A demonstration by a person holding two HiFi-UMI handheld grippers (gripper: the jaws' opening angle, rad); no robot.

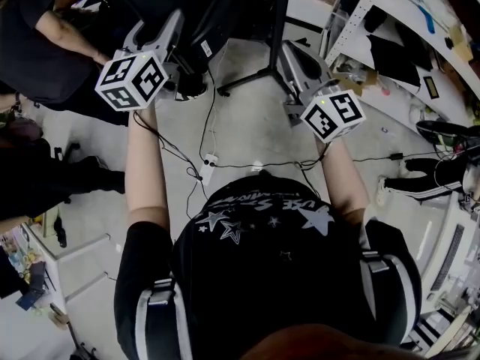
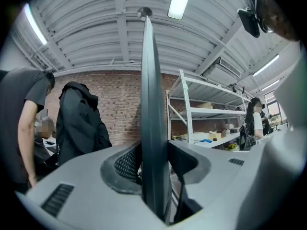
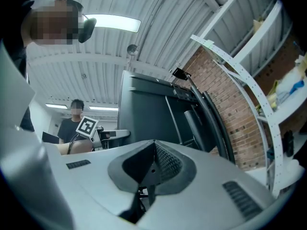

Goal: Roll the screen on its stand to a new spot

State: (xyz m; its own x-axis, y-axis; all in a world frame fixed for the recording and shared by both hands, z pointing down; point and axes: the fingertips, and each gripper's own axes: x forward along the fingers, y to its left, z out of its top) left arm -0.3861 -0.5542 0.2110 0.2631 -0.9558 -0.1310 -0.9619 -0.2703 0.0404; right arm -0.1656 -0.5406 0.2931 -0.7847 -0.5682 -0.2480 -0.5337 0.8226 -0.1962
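The dark screen (image 1: 187, 6) stands on a black stand whose pole (image 1: 279, 21) and floor legs (image 1: 247, 77) show at the top of the head view. My left gripper (image 1: 177, 25) reaches up to the screen's left edge. In the left gripper view that edge (image 2: 152, 104) runs straight up between the jaws, and both pads press on it. My right gripper (image 1: 291, 52) is beside the pole, apart from it. Its jaws (image 3: 152, 163) meet with nothing between them, and the screen's back (image 3: 153, 109) lies ahead.
Cables and a white power strip (image 1: 208, 162) lie on the floor between me and the stand. White shelves (image 1: 405, 43) line the right side, with shoes (image 1: 420, 182) on the floor there. A person in black (image 1: 45, 43) stands at the left.
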